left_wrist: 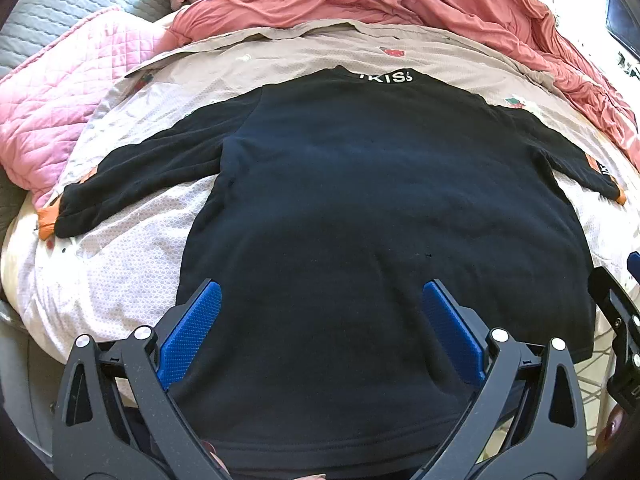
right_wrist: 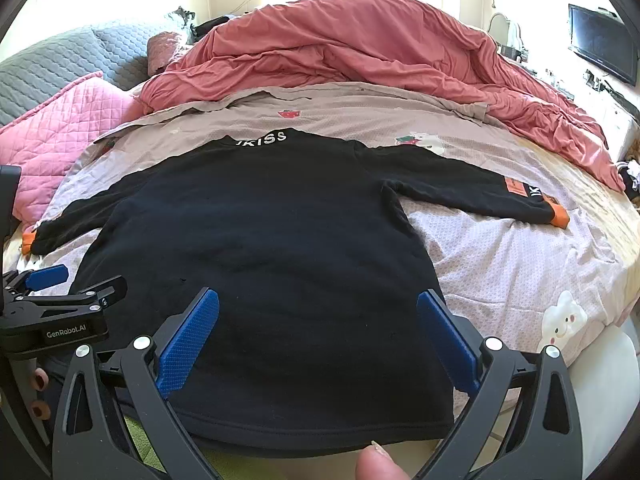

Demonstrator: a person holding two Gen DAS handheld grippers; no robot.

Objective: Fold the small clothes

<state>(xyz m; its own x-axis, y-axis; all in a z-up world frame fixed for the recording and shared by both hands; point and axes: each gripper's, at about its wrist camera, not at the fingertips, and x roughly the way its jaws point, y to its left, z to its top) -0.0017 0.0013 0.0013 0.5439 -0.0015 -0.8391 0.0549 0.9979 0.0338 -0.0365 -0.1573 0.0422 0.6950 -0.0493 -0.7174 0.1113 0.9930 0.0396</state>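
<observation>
Both grippers, left (left_wrist: 320,328) and right (right_wrist: 318,330), hover with jaws apart over the near hem of the shirt (right_wrist: 256,248) spread flat on the bed (right_wrist: 520,264); uneven pinches could skew the fold.

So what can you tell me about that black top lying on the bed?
The black top is a long-sleeved sweatshirt of soft, fleecy-looking fabric, spread flat on the patterned bedsheet with its hem nearest the cameras. Both sleeves stretch out sideways and end in orange cuffs. White lettering runs across the collar, and the right sleeve carries an orange patch. It looks smooth, not yet folded. Both tools hover over its hem with jaws wide apart, gripping nothing.
</observation>
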